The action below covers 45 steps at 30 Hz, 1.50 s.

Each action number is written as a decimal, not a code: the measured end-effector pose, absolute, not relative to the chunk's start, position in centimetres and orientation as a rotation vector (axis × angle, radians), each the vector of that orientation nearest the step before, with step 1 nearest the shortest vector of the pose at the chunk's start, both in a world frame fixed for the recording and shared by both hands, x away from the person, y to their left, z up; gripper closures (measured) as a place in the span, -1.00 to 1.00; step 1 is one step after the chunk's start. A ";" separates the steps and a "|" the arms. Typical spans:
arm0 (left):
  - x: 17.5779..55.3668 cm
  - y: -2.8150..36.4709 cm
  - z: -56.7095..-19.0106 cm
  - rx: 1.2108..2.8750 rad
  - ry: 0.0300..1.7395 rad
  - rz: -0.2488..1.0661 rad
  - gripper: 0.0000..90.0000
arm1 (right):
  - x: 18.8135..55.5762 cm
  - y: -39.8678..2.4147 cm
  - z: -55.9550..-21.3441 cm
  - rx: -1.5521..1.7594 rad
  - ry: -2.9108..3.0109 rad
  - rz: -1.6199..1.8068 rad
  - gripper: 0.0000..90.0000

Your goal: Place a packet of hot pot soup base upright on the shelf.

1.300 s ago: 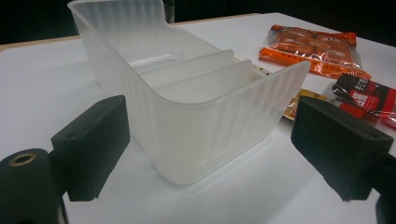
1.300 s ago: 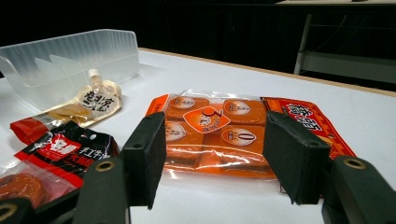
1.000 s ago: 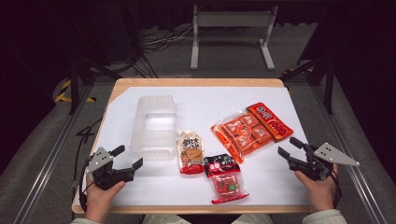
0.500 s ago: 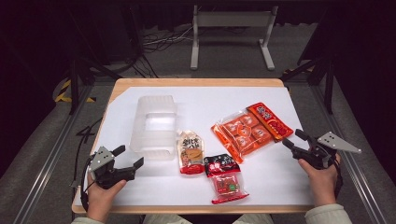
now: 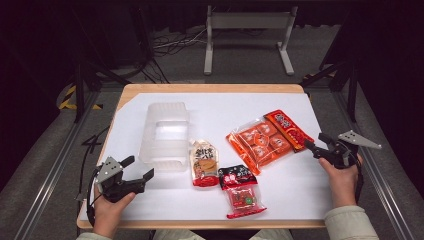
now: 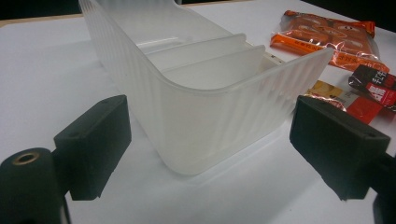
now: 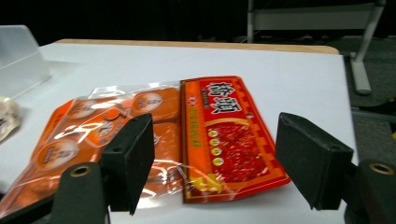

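Right claw point(image 5: 314, 146), jaws just been opening wide with nothing gripped, lines up on the red snack pack point(image 7: 231, 140) at the desk's point(image 5: 295, 195) right side. It probably overlaps the orange pack point(image 5: 257, 145), so both might lift. Left claw point(image 5: 137, 172) open, empty.

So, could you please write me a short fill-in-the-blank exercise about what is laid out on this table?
1. The translucent plastic bin stands in front of the ____ gripper.
2. The right gripper points at the ____ snack pack with the red header.
3. The fingers of the right gripper have just been opening, with ____ between them.
4. The small red and black packet lies ____ the person than the tan pouch.

Missing words: left; orange; nothing; nearer to
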<state>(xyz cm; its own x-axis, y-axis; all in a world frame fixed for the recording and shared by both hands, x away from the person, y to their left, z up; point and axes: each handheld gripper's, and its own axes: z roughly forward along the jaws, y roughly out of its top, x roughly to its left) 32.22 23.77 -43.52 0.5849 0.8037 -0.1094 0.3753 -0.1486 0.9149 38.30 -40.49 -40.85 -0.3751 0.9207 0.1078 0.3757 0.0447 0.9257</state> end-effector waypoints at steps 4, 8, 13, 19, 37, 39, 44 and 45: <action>32.2 23.8 -43.5 1.751 0.974 0.505 -0.70 | 39.2 -40.7 -41.0 1.333 1.778 1.319 -0.42; 32.3 23.7 -43.6 1.755 0.973 0.504 -0.70 | 40.0 -40.8 -41.6 1.371 1.784 1.281 -0.45; 32.3 23.7 -43.5 1.751 0.972 0.507 -0.70 | 40.8 -41.2 -42.4 1.436 1.798 1.267 -0.46; 32.5 23.6 -43.6 1.752 0.981 0.507 -0.70 | 41.4 -41.3 -43.0 1.487 1.813 1.236 -0.47; 33.1 23.5 -43.7 1.751 1.015 0.538 -0.77 | 42.8 -41.9 -44.0 1.646 1.838 1.184 -0.47; 33.1 23.4 -43.6 1.750 1.007 0.550 -0.77 | 43.0 -41.9 -44.1 1.665 1.858 1.180 -0.46; 33.1 23.4 -43.7 1.759 1.013 0.542 -0.77 | 43.2 -42.0 -44.2 1.687 1.877 1.185 -0.44; 33.1 23.4 -43.8 1.754 1.016 0.541 -0.77 | 43.2 -42.0 -44.2 1.695 1.877 1.206 -0.43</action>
<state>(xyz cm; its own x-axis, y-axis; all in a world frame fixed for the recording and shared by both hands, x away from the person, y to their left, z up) 33.07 23.43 -43.76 0.5473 0.8315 -0.0947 0.3860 -0.1503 0.9102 43.24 -41.96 -44.23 -0.2318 0.9309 0.2822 0.6438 -0.0707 0.7619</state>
